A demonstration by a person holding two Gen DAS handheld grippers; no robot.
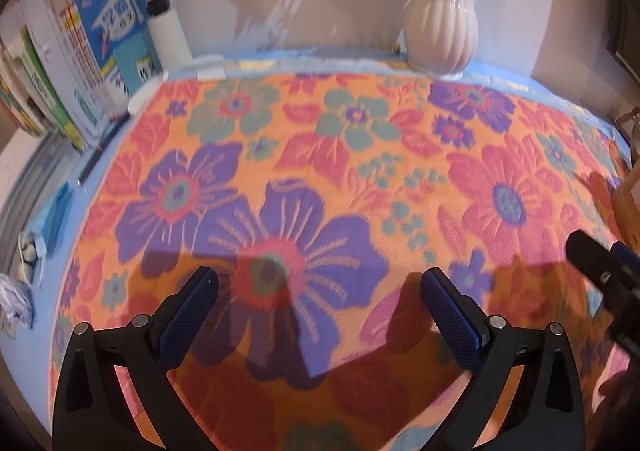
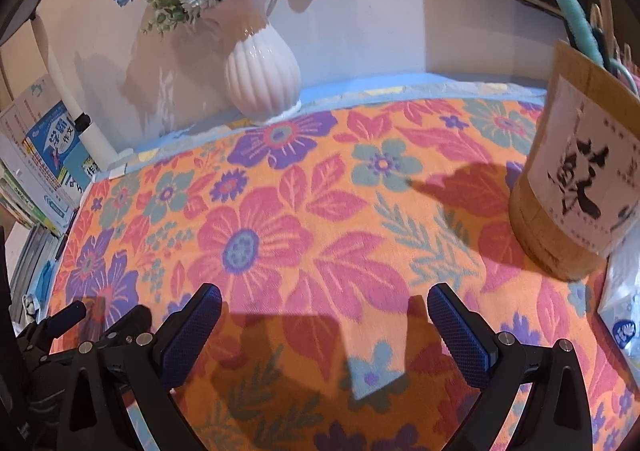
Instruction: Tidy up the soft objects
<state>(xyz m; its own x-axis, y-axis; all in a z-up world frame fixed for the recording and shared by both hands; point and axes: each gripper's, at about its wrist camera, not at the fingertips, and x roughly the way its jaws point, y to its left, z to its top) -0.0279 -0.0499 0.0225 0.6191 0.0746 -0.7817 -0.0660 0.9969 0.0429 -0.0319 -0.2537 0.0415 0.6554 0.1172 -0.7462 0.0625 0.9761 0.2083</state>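
Inspection, both grippers, task obj = floral towel (image 1: 320, 155).

Towel lies spread flat over the desk, orange w/ purple, pink and teal flowers, covering nearly the whole top; blue surface shows only at far and left edges. Not yet folded, by my read.

My left gripper (image 1: 320, 283): jaws spread wide, nothing between them, hanging over the big purple flower near the towel's near edge. My right gripper (image 2: 325, 301): jaws likewise spread, empty, over the pink flower. Contact w/ cloth: can't tell in either view.

Risks:
- White vase (image 2: 262, 79) w/ flowers stands at the far edge, base touching or just beside the towel hem. Pulling the cloth toward me could tip it.
- Wooden pen holder (image 2: 576, 179) appears to sit on the towel's right side. Lifting that side drags or topples it.
- Books (image 1: 80, 63) at left, near the edge; less exposed.
- Thick cloth: shallow pinch may slip, or grab one layer only.
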